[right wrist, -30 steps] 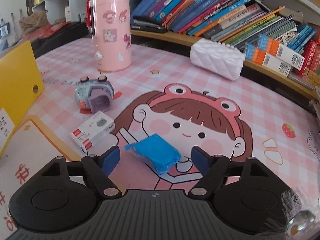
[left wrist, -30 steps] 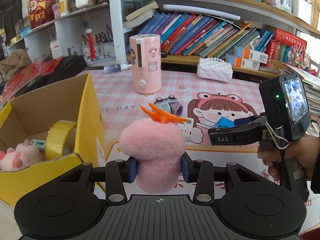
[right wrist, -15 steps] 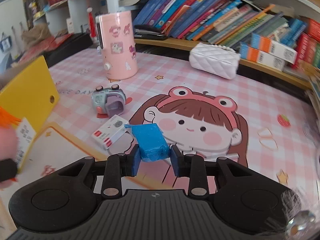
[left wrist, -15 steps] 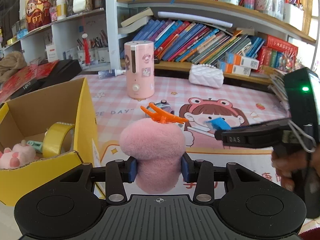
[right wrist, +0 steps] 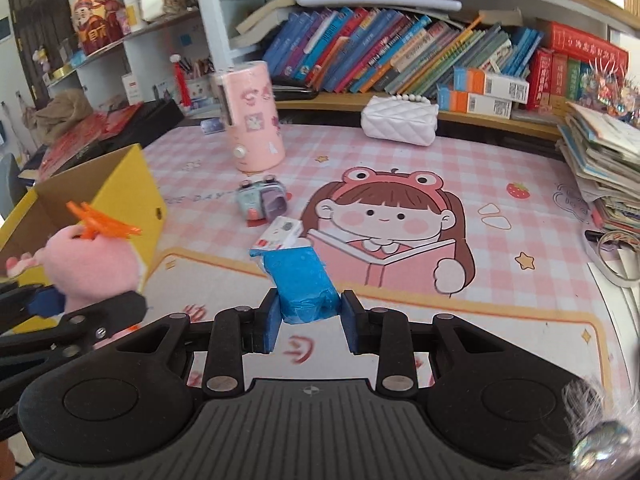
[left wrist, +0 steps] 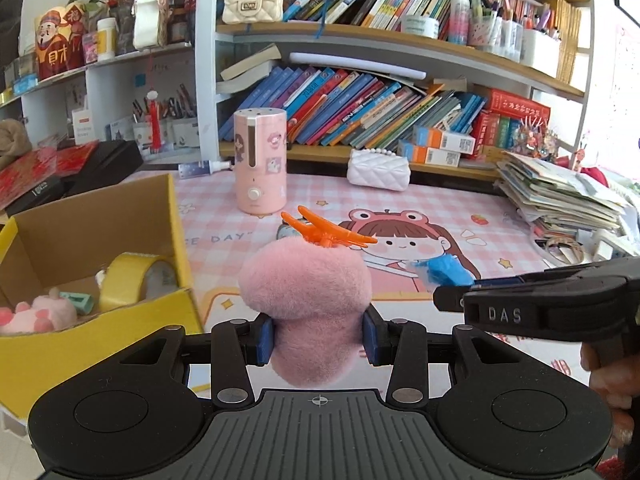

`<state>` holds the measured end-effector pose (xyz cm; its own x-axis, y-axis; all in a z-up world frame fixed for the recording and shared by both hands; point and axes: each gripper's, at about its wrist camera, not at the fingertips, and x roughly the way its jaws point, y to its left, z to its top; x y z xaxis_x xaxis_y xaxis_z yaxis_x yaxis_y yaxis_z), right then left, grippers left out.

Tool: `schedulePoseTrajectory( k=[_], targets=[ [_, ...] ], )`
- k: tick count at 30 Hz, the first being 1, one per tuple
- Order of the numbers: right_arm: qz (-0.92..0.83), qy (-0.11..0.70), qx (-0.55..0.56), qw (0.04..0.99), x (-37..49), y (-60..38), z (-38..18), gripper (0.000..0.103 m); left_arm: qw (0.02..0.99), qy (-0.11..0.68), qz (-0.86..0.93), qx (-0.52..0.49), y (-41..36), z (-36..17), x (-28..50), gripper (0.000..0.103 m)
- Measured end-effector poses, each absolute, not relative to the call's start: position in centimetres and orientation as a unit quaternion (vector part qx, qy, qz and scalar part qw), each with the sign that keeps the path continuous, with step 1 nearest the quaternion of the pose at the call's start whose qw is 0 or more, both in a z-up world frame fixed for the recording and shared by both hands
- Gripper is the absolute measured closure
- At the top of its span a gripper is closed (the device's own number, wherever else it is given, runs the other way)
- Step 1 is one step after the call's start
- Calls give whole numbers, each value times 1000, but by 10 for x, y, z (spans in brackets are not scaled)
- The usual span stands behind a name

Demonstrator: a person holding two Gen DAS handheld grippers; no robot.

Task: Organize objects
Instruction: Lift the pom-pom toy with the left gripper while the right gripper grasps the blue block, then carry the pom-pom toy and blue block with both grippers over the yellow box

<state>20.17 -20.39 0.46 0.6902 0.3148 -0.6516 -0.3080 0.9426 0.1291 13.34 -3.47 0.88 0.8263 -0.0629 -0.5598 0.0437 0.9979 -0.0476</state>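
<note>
A child's study corner at home: crowded bookshelves (left wrist: 360, 100) at twelve o'clock, pen cups (left wrist: 496, 36) at one o'clock, a cartoon-girl mat (right wrist: 400, 208) covering the tabletop.

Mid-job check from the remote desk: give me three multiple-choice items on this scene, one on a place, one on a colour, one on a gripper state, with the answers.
1. Where is the yellow tape roll?
A. Inside the yellow cardboard box
B. On the bookshelf
C. On the pink mat

2. What colour is the packet between the fingers of the right gripper?
A. Red
B. Blue
C. Green

3. How is the left gripper?
A. Open and empty
B. Shut on the white quilted purse
C. Shut on the pink plush toy

Answers: 1 A, the roll leans inside the box beside another pink plush; 2 B, the wrapper is bright blue in both views; 3 C, both pads press into the toy's fluffy body, orange propeller on top.
</note>
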Motion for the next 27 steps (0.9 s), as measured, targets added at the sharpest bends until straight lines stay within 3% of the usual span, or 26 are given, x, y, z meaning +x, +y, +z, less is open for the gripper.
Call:
schedulePoseTrajectory(
  k=[27],
  targets=[
    [213, 371, -18, 904, 89, -100, 1, 74, 948, 313, 26, -48, 66, 7, 39, 63]
  ],
)
